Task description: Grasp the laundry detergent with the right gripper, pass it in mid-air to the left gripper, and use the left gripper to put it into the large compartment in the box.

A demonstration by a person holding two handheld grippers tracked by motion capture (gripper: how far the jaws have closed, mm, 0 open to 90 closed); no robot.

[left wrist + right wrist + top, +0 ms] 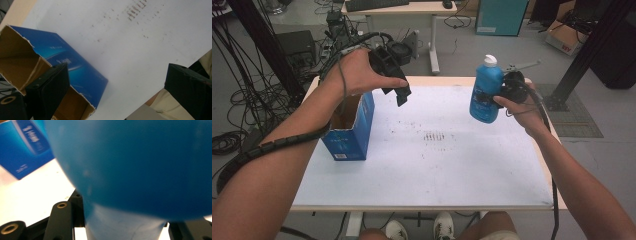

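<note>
**Bottle held aloft at right, open box standing at left**

In the high view, the right gripper [504, 92] sat right of centre in the upper half of the frame, its jaws clamped on a blue bottle [485, 95] with a white cap, held upright and clear of the white table [437, 165]. At upper left, the left gripper [398, 90] hung above the table, tilted downward, with nothing between its jaws. Just below and left of it stood a blue carton [354, 130], its top torn open and its brown inside showing, resting on the table's left part. Bottle and carton were well apart. This view alone showed both forearms entering from the bottom, and the faint rust-coloured speckles [434, 136] at the table's middle in relation to both things.

The left gripper view showed what the high view could not: the jaws stood wide apart, one at lower left, one at lower right, with bare tabletop between them. The carton [62, 67] lay across the left side, its ragged cardboard edge close by the left-hand jaw.

In the right gripper view, the bottle [140, 165] spread blurred across most of the frame, narrowing between the jaws at the bottom. The carton [22, 147] appeared at upper left, its printed face turned to the camera.
</note>
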